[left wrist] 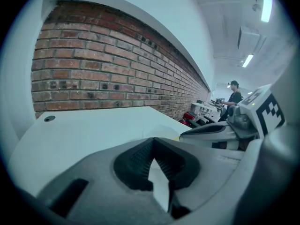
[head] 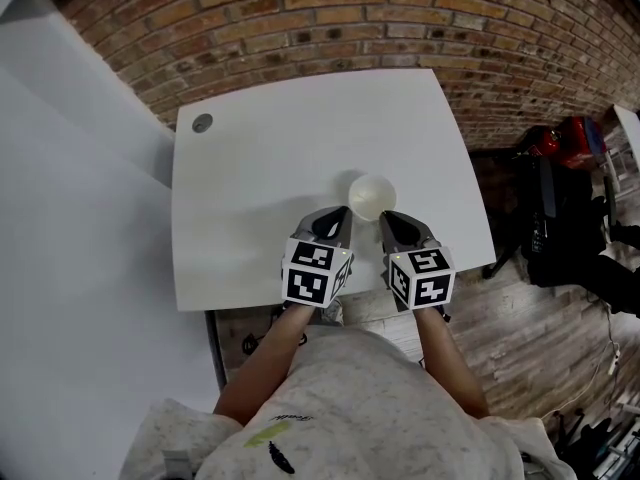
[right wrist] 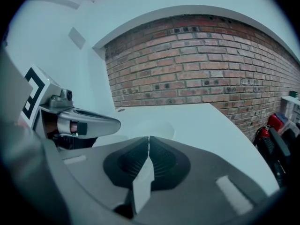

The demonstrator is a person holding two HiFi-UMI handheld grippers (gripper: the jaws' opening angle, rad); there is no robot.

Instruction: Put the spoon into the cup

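A white cup (head: 372, 196) stands upright on the white table (head: 270, 168), toward its front edge. My left gripper (head: 334, 218) sits just left of the cup and my right gripper (head: 393, 220) just right of it, both low over the table. In the left gripper view the jaws (left wrist: 152, 140) meet at their tips with nothing between them, and the cup (left wrist: 160, 127) shows faintly beyond. The right gripper (right wrist: 149, 138) is likewise shut and empty, with the cup (right wrist: 153, 124) just ahead. I see no spoon in any view.
A round cable hole (head: 202, 122) lies at the table's far left corner. A brick wall (head: 330, 18) runs behind the table. Black and red bags (head: 558, 183) sit on the wooden floor to the right. A person (left wrist: 233, 97) stands far off.
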